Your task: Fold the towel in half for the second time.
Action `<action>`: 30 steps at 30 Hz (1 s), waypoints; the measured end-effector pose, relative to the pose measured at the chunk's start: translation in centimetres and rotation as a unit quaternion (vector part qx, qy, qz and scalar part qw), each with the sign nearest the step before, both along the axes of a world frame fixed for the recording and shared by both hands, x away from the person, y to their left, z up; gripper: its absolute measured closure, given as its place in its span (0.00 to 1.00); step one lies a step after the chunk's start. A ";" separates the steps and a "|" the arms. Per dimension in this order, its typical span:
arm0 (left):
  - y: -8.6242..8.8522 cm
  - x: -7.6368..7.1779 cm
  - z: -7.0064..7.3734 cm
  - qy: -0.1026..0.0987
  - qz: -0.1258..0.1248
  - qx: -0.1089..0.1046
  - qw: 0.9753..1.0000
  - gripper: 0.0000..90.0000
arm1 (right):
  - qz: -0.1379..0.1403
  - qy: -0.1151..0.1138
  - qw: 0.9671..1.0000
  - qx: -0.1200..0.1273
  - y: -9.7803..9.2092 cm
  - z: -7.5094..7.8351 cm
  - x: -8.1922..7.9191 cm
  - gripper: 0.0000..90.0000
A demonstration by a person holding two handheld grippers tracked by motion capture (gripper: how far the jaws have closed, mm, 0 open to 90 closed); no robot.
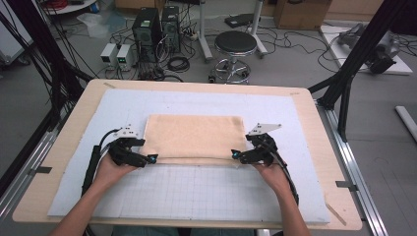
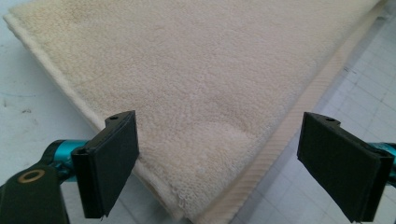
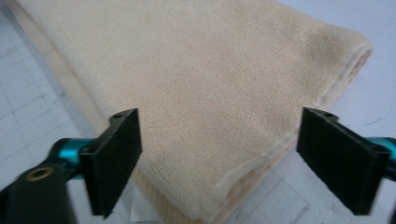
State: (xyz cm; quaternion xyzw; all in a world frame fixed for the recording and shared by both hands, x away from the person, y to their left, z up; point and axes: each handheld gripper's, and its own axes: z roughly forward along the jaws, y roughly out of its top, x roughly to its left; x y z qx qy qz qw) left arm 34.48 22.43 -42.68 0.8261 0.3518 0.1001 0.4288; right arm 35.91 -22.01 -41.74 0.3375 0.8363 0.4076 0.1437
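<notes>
While I'm looking for any brand or label, there's honestly nothing readable here: the cream towel (image 1: 195, 136) has no tag showing, and the white gridded mat (image 1: 206, 189) under it carries plain lines, no text. The towel lies folded flat in the middle of the mat, on the wooden table (image 1: 314, 113), long side facing me. My left gripper (image 1: 153, 159) sits at the towel's near left corner and my right gripper (image 1: 235, 155) at the near right corner, both tips just at the near edge. In the left gripper view my jaws stand wide apart, and the towel's corner (image 2: 196, 205) pokes in between them, low and centred, with neither pad touching it. Same deal in the right gripper view: jaws spread wide, the folded corner (image 3: 210, 205) lying between them with stacked layers showing along its edge, nothing pinched. My hands rest on the mat just behind each gripper.
</notes>
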 end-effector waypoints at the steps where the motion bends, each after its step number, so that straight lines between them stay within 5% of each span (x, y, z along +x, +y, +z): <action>1: 0.1 -0.1 0.0 -0.001 0.001 0.001 1.000 0.13 | 0.000 -0.001 1.000 -0.001 0.1 0.1 -0.2 0.13; 14: 1.0 -1.6 0.6 -0.015 0.003 -0.008 1.000 0.12 | -0.001 -0.006 1.000 -0.013 0.0 0.2 -1.3 0.13; 30: 1.6 -3.4 1.1 -0.025 0.005 -0.015 1.000 0.07 | -0.021 -0.022 0.999 0.010 -2.4 0.7 -4.0 0.13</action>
